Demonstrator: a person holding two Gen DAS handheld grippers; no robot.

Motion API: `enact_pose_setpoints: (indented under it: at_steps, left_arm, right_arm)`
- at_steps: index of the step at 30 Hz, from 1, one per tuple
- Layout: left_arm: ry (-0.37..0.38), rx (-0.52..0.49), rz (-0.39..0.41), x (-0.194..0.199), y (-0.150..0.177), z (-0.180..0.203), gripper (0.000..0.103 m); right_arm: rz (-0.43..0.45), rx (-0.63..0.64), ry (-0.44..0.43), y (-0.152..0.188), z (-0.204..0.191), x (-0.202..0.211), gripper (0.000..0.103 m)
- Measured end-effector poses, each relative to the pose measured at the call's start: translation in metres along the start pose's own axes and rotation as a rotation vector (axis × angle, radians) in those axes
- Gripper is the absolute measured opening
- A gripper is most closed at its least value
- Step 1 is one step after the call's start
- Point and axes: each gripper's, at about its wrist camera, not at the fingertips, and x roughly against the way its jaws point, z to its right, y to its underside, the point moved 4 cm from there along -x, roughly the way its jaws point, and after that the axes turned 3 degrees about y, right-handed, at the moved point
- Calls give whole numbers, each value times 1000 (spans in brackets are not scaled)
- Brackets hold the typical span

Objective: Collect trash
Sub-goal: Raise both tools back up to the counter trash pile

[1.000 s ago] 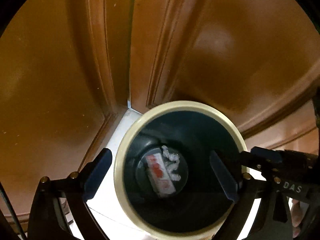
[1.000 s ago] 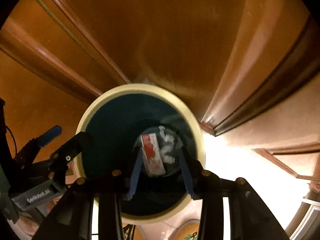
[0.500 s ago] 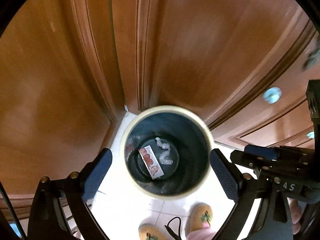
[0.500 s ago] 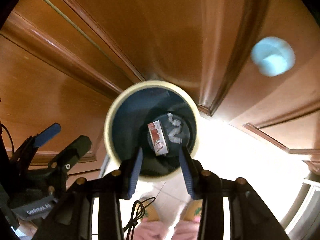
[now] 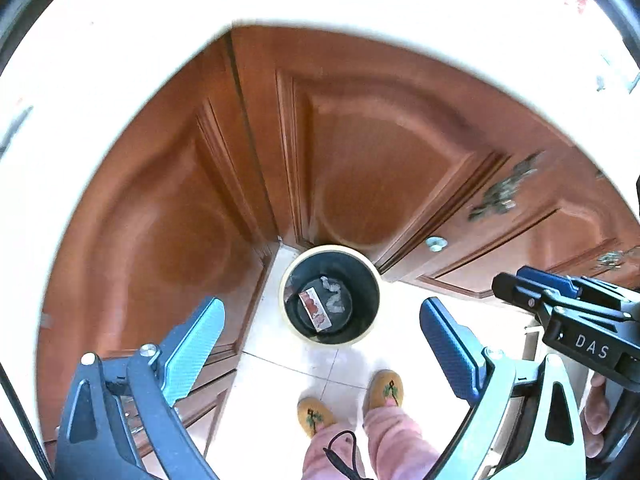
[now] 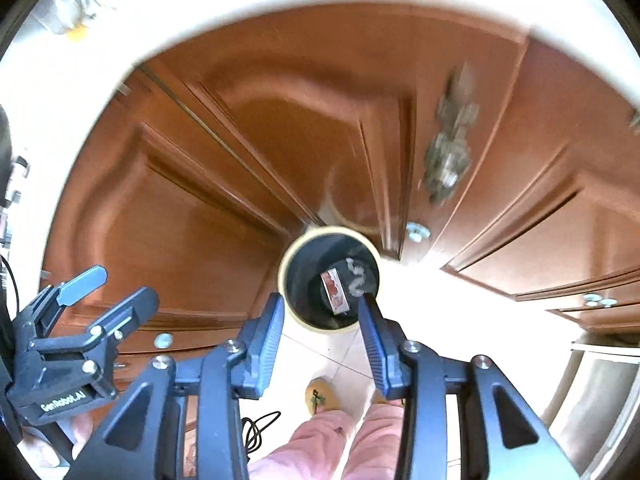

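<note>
Left gripper: the left gripper point(image 5: 322, 344) hangs high above the floor with its jaws spread wide and nothing between them; its blue pads point(image 5: 192, 350) frame the bin far below.
Right gripper: the right gripper point(image 6: 322, 334) has its jaws part open, narrower than the left, and empty; its tips overlap the near rim of the bin in its own view, but nothing touches.
Gripper spacing: each gripper shows at the edge of the other's view, side by side and apart.
Trash bin: the round bin point(image 5: 289, 322), cream rim and dark inside, stands on the floor in the inner corner where two runs of wooden cabinet doors point(image 5: 380, 168) meet; its far rim is just beside the doors.
Trash: a red and white wrapper point(image 5: 316, 309) and a crumpled white scrap point(image 5: 334, 300) lie side by side on the bin's bottom.
Floor: pale tiles point(image 5: 276, 384) lie open on the near side of the bin, up to the person's yellow slippers point(image 5: 386, 390) and pink trouser legs point(image 6: 320, 448).
Edges: the white table edge point(image 5: 360, 12) curves over the tops of the doors; metal handles point(image 6: 450, 148) and round knobs point(image 6: 418, 233) stand out from the door faces right of the bin.
Cable: a black cable point(image 6: 260, 428) loops beside the legs.
</note>
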Motion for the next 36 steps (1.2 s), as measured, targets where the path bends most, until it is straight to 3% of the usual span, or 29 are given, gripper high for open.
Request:
enact_pose_setpoints:
  at_steps: [7, 18, 26, 36]
  left_arm:
    - [-11, -39, 70, 108, -28, 13, 97]
    - [-15, -81, 258, 231, -62, 28, 98]
    - [-30, -125, 357, 282, -87, 39, 98]
    - [-39, -132, 466, 308, -122, 41, 102]
  right_arm:
    - [67, 3, -33, -11, -22, 90, 39]
    - [287, 29, -29, -22, -44, 208, 39]
    - [425, 9, -20, -35, -46, 275, 39]
    - [530, -8, 8, -58, -52, 311, 42]
